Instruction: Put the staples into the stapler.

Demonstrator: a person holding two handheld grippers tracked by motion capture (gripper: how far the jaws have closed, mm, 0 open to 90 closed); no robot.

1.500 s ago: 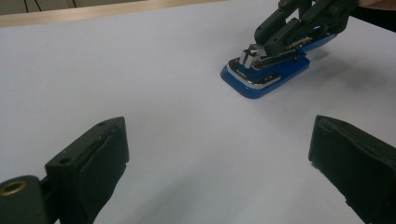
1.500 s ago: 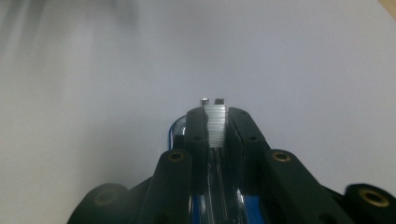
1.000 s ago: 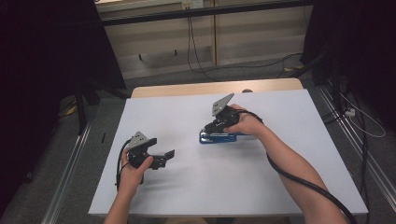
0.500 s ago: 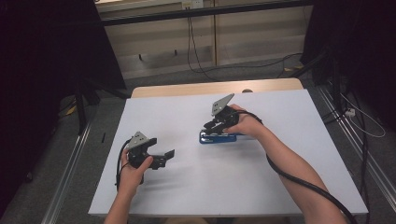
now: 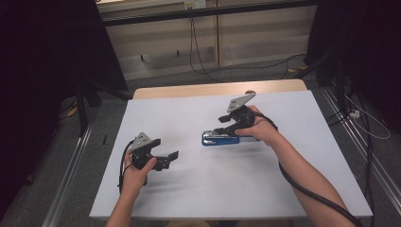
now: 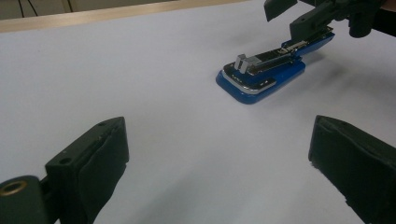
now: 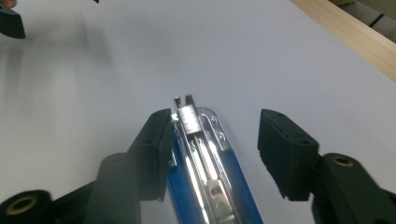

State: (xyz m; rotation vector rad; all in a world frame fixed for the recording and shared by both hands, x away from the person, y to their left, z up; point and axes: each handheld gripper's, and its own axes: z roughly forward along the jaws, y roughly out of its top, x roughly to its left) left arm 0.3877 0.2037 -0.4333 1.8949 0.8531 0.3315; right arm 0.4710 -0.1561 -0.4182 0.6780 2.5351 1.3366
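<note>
While the person's right forearm stretches out across the white bench [image 5: 189,118], the right gripper [image 5: 230,126] tips down over a blue stapler [image 5: 220,138] lying flat there. Its fingers [image 7: 152,144] are spread, the stapler's metal top running between them, one finger right against its side, the other standing clear. The left gripper [image 5: 166,160], held low in a curled hand [image 5: 135,172], points toward the stapler, well short of it, fingers [image 6: 93,163] wide apart with bare bench between.
</note>
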